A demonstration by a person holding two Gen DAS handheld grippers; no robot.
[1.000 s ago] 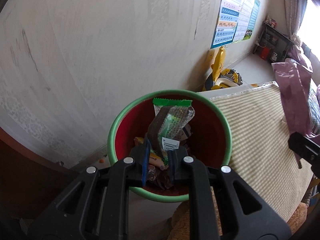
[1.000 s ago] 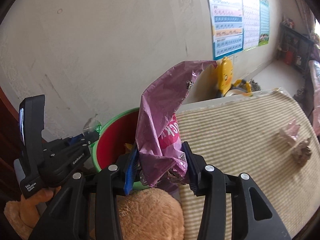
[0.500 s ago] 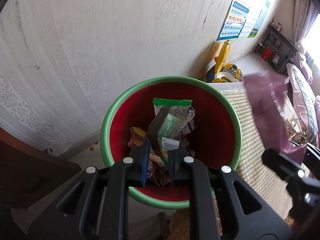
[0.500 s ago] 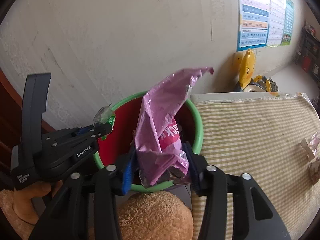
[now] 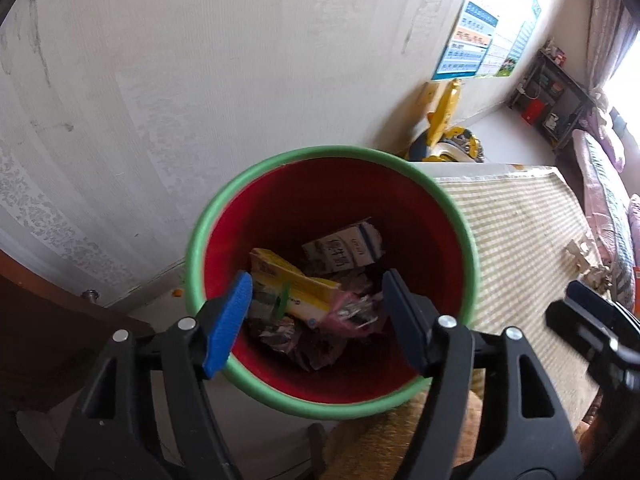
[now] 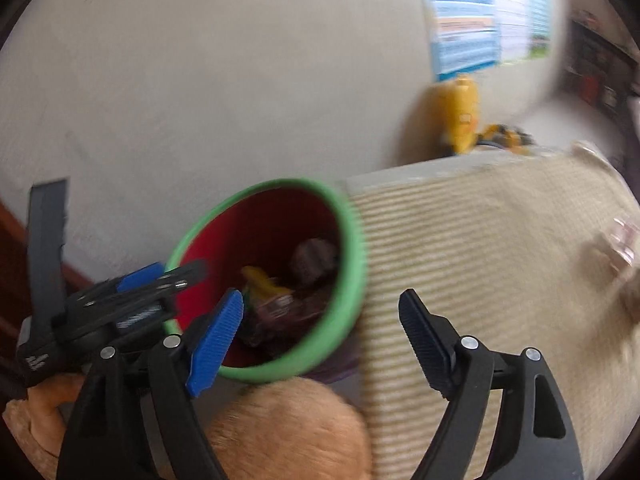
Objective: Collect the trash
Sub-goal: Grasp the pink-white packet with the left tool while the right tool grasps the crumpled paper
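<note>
A red bin with a green rim [image 5: 332, 153] stands beside the wall and holds several wrappers, among them a yellow pack [image 5: 292, 284] and a white carton [image 5: 344, 250]. My left gripper [image 5: 316, 320] is open and empty right above the bin. My right gripper [image 6: 320, 320] is open and empty, to the right of the bin [image 6: 348, 236] at its rim; this view is blurred. The left gripper [image 6: 160, 280] also shows in the right wrist view at the bin's left rim. Crumpled trash [image 5: 580, 256] lies on the striped mat, also visible in the right wrist view [image 6: 620, 244].
A striped mat [image 5: 520, 232] covers the surface right of the bin. A tan plush toy [image 6: 288, 432] lies under the grippers. A yellow toy [image 5: 444, 120] and a wall poster [image 5: 476, 44] stand behind. A brown wooden edge [image 5: 36, 320] is at left.
Both grippers have opened. The green-topped wrapper left my left gripper and the purple bag left my right gripper. The right gripper is moving, blurred.
</note>
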